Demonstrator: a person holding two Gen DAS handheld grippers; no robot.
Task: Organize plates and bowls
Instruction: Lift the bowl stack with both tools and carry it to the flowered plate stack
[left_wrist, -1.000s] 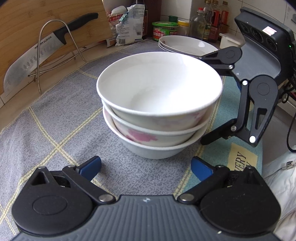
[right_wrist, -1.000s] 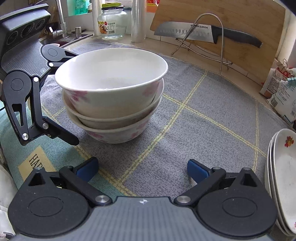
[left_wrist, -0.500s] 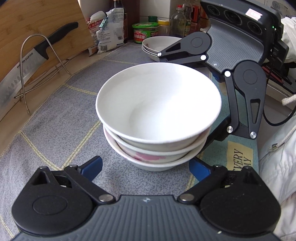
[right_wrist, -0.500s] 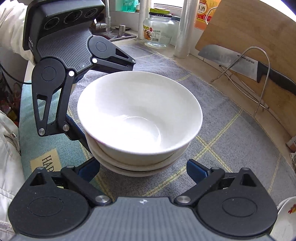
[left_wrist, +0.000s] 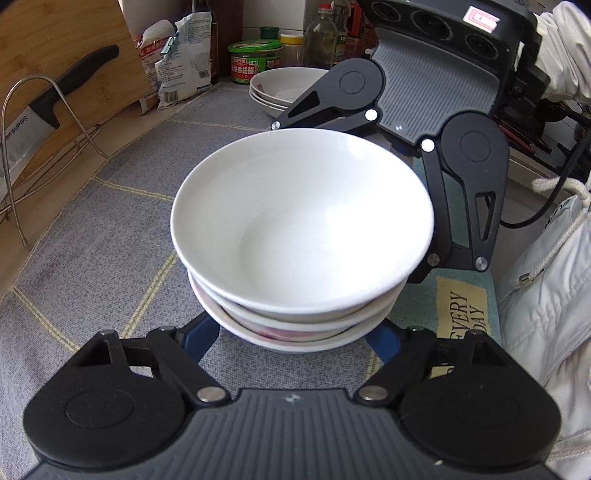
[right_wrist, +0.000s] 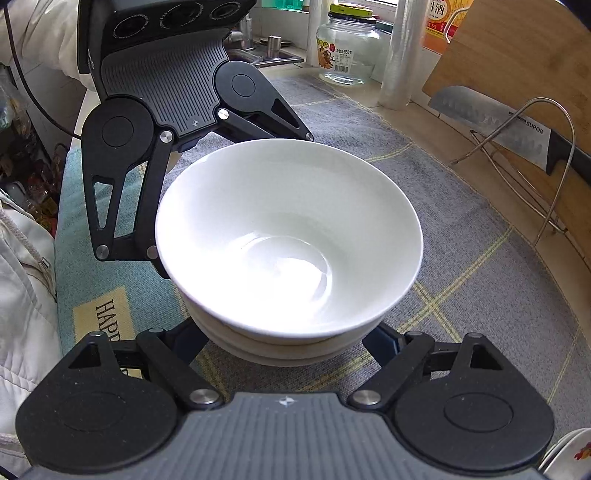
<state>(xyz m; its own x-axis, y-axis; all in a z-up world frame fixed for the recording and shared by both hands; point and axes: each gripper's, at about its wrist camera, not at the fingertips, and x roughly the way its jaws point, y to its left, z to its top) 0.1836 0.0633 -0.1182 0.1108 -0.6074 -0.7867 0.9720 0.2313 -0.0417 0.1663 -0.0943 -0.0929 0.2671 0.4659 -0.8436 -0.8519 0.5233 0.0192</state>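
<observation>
Stack of white bowls (right_wrist: 291, 251) on the grey checked mat (right_wrist: 461, 258), mid-bench. Right gripper (right_wrist: 284, 343) jaws have just been closing; blue pads sit at either side of the lowest bowl, contact unclear. Left gripper (right_wrist: 236, 199) reaches in from the far side. Knife (right_wrist: 491, 125) on wire rack (right_wrist: 554, 166) at the bench's right edge.

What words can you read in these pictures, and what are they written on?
"SUPOR": on the knife blade in the wire rack.
"EVERY DAY": yellow patch on the mat, left wrist view.
"HAPP", cut off: the same mat's patch, right wrist view.
Labels on the glass jar, green-lidded tub, yellow bottle and snack bags: too small or blurred to read.
</observation>
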